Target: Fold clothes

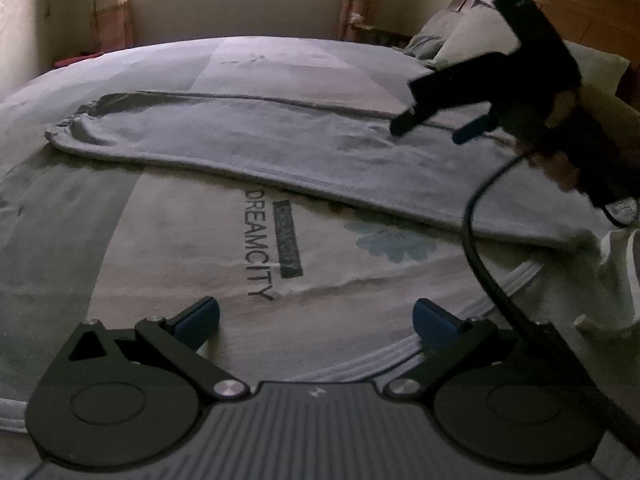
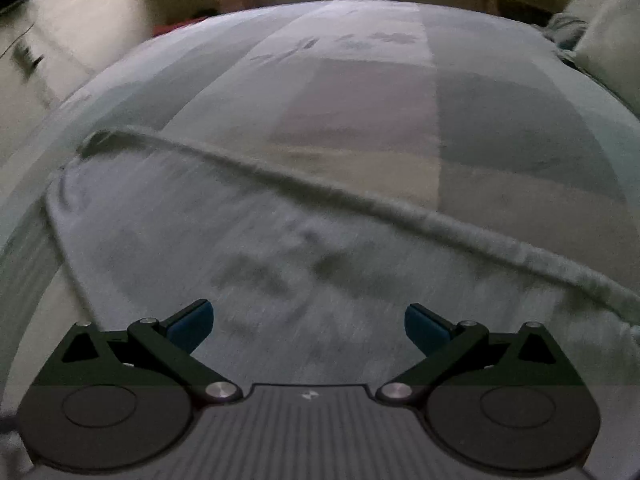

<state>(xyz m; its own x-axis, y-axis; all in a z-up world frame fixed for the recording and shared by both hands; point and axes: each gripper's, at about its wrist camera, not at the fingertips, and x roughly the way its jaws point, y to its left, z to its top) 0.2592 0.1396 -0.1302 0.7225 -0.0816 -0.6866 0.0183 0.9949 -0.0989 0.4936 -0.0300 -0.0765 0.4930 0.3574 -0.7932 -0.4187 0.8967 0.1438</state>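
Observation:
A long grey garment (image 1: 248, 140) lies flat across the bed, folded lengthwise, with a cuffed end at the left. My left gripper (image 1: 316, 320) is open over the bare bedsheet, short of the garment's near edge, with nothing between its fingers. The right gripper (image 1: 436, 128) shows in the left wrist view, open, just above the garment's right part, held by a hand (image 1: 560, 152). In the blurred right wrist view the right gripper (image 2: 308, 324) is open above the grey garment (image 2: 260, 264), whose far edge runs diagonally.
The patchwork bedsheet (image 1: 168, 248) carries the print "DREAMCITY". Pillows (image 1: 460, 36) and a wooden headboard (image 1: 580, 4) stand at the far right. A window with curtains (image 1: 112, 4) is behind the bed. A black cable (image 1: 480, 248) runs from the left gripper body.

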